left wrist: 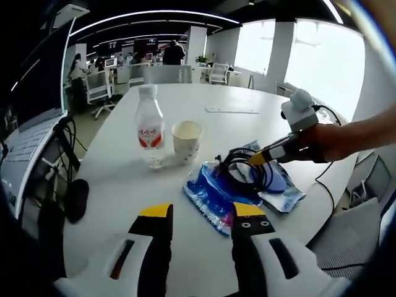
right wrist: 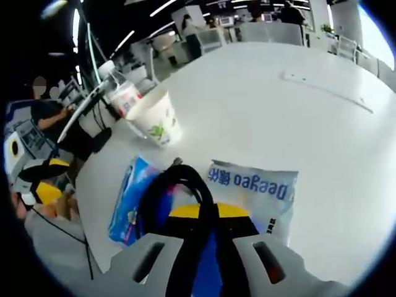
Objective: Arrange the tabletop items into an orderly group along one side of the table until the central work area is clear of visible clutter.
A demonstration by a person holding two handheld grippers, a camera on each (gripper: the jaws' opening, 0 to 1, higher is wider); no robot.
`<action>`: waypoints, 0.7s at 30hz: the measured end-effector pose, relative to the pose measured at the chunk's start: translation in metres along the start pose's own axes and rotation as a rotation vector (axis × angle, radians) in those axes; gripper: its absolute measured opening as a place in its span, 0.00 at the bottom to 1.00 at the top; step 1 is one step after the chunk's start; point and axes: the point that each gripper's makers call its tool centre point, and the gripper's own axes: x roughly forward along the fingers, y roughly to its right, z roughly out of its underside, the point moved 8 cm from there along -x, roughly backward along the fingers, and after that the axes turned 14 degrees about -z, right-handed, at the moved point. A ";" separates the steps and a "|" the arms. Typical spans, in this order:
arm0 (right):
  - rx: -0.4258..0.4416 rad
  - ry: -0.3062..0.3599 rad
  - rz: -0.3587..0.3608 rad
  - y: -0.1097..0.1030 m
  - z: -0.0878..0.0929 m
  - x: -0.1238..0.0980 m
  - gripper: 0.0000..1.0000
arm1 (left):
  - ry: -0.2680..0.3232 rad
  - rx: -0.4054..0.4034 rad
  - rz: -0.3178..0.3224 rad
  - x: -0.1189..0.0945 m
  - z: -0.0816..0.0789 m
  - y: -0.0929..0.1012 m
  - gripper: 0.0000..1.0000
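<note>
The right gripper is reaching in level, pinching the black cable coiled over the blue packets — while the left gripper is hovering spread just short of them.

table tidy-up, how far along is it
Early, by the look of it. Looks done: the water bottle and paper cup stand side by side. In hand: the right gripper is shut on the black cable, over the white packet. Left: the blue packet and white packet lie loose on the table; the left gripper is open, holding nothing.
</note>
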 end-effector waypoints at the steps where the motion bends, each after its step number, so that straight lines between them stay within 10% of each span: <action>1: 0.001 0.006 -0.002 0.000 0.000 -0.001 0.04 | 0.000 0.001 0.001 0.000 0.000 0.000 0.36; 21: 0.007 0.123 -0.061 -0.020 0.001 -0.021 0.03 | 0.008 -0.012 0.005 -0.003 0.000 0.002 0.36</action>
